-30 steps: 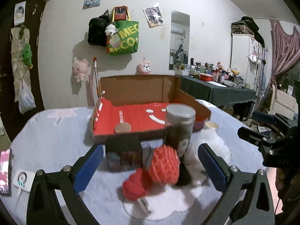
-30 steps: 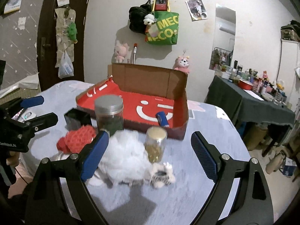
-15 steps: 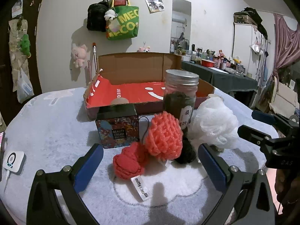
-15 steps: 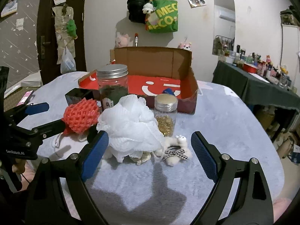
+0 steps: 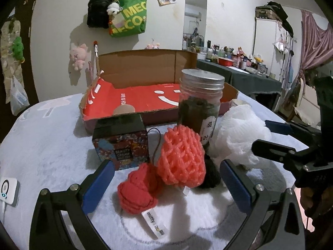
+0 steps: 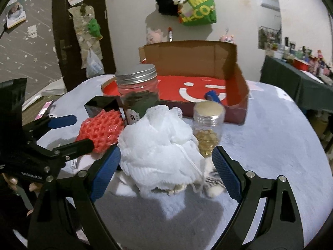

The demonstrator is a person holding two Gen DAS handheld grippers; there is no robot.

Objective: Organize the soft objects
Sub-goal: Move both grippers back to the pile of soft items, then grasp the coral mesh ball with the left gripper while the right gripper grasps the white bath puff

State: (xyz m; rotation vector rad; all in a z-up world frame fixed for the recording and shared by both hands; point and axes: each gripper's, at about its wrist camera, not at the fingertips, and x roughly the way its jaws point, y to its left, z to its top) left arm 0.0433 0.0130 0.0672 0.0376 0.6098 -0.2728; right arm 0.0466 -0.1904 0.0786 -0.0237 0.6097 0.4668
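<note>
My left gripper (image 5: 166,185) is open low over the fleece-covered table. A red knitted ball (image 5: 137,189) and a coral foam net (image 5: 181,156) lie between its blue pads, untouched. A dark soft lump (image 5: 210,175) sits behind the net. My right gripper (image 6: 165,173) is open around a white mesh pouf (image 6: 160,145), with its pads close on either side of it. A small plush with a checked bow (image 6: 214,185) lies half hidden under the pouf. Each gripper shows in the other's view: the right gripper (image 5: 281,139) and the left gripper (image 6: 62,133).
A cardboard box with a red lining (image 5: 135,98) stands open behind the objects. A tall silver-lidded jar (image 5: 199,102), a patterned small box (image 5: 120,141) and a small jar of gold beads (image 6: 208,125) stand among the soft things. A white device (image 5: 8,189) lies at the left.
Both grippers have sunk towards the table and closed in on the objects. The red ball and net now sit between the left pads, the white pouf between the right pads.
</note>
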